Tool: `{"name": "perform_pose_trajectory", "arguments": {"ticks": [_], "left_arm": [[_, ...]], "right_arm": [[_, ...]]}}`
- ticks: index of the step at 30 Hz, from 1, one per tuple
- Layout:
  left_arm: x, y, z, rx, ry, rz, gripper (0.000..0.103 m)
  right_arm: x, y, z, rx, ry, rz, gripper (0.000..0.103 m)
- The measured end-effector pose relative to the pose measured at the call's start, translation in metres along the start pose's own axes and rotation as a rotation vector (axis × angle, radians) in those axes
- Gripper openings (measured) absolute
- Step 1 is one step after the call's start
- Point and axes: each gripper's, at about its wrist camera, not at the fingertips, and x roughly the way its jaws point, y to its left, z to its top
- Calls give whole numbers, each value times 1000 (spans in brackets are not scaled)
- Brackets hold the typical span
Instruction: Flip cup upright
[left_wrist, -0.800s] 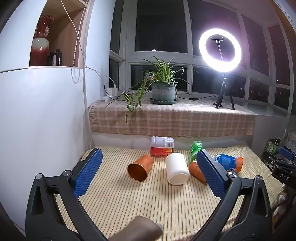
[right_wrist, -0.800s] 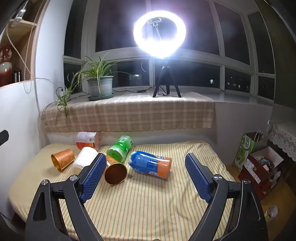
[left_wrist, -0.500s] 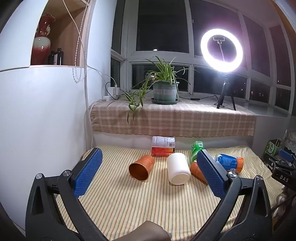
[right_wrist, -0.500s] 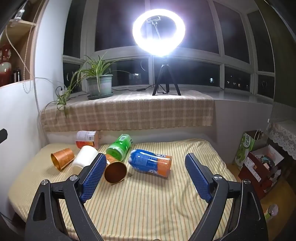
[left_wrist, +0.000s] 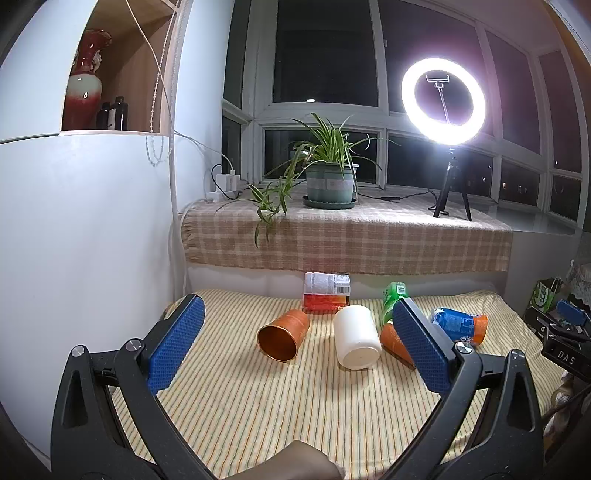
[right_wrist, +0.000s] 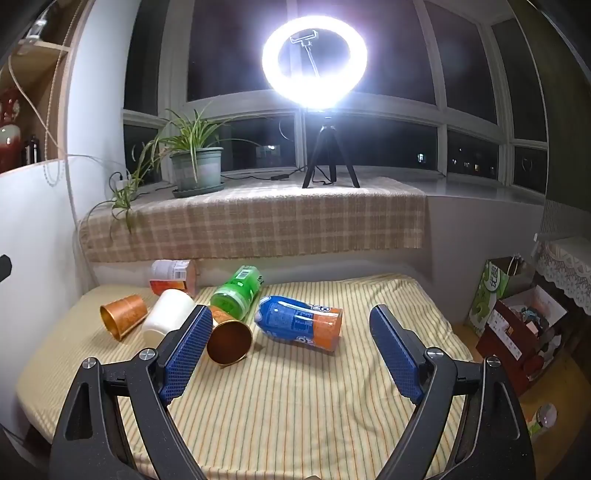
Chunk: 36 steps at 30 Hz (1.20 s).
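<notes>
Several cups lie on their sides on the striped cloth table (left_wrist: 258, 413). An orange cup (left_wrist: 283, 334) with its mouth toward me lies left of a white cup (left_wrist: 356, 341); both also show in the right wrist view, orange cup (right_wrist: 123, 315) and white cup (right_wrist: 168, 314). A second orange cup (right_wrist: 229, 338) lies beside the right gripper's left finger. My left gripper (left_wrist: 295, 343) is open and empty, short of the cups. My right gripper (right_wrist: 290, 349) is open and empty, above the table.
A green bottle (right_wrist: 238, 291), a blue-and-orange bottle (right_wrist: 301, 326) and a red-and-white jar (right_wrist: 173, 277) lie among the cups. A white wall (left_wrist: 92, 240) stands at the left. A sill with a plant (left_wrist: 328, 177) and ring light (right_wrist: 314, 62) lies behind. Boxes (right_wrist: 517, 325) stand at the right.
Both grippers have drifted slightly; the scene has shifted a little in each view. The cups have not moved and both grippers stay open.
</notes>
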Motion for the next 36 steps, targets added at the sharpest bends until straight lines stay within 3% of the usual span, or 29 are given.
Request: {"name": "perform_pose_trajectory", "arguments": {"ticks": [36], "left_arm": [[-1,-1,1,5,-1,4,103]], "right_arm": [[7,-1,-6,13,11,-2,87]]}}
